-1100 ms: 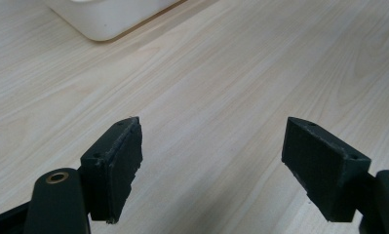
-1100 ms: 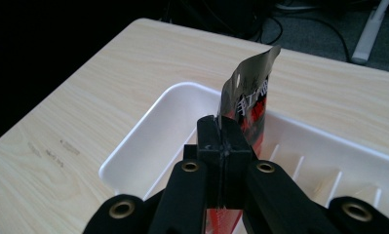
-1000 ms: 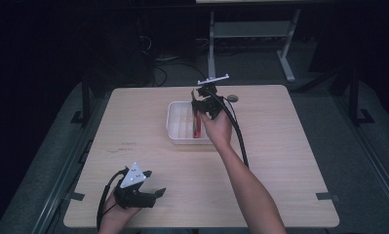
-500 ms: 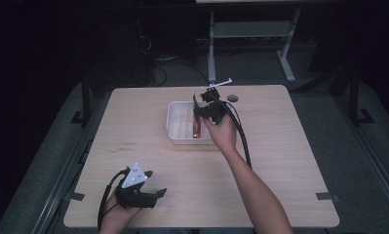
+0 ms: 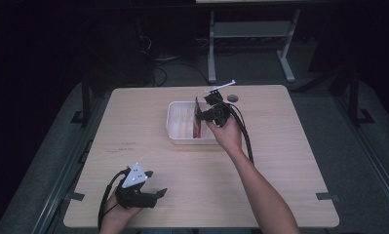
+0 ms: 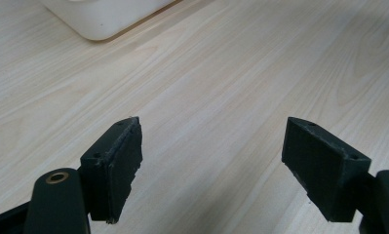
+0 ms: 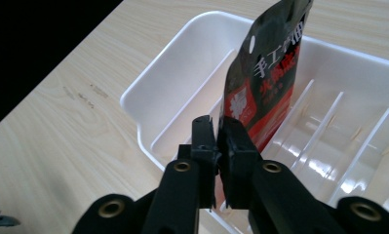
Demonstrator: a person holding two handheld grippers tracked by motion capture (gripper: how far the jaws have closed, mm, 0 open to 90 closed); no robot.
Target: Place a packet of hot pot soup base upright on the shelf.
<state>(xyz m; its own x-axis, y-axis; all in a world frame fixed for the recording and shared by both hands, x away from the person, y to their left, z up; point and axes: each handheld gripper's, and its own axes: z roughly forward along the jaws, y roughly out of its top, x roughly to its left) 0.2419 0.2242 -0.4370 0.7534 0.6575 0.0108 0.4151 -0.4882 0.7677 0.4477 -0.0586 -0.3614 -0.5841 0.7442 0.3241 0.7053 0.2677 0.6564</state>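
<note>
Right tool [image 7: 215,134] clamped on packet [image 7: 267,73] upright over white tray [image 5: 175,130], far counter edge; left tool [image 6: 211,161] jaws apart.

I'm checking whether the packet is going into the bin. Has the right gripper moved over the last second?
Yes. The right gripper has shifted slightly toward the person, along the white bin, carrying the packet.

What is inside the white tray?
The white tray has thin dividers making slots. A dark and red packet stands in one slot, pinched by the right tongs. The other slots look empty. The packet's bottom edge is hidden behind the tongs.
</note>
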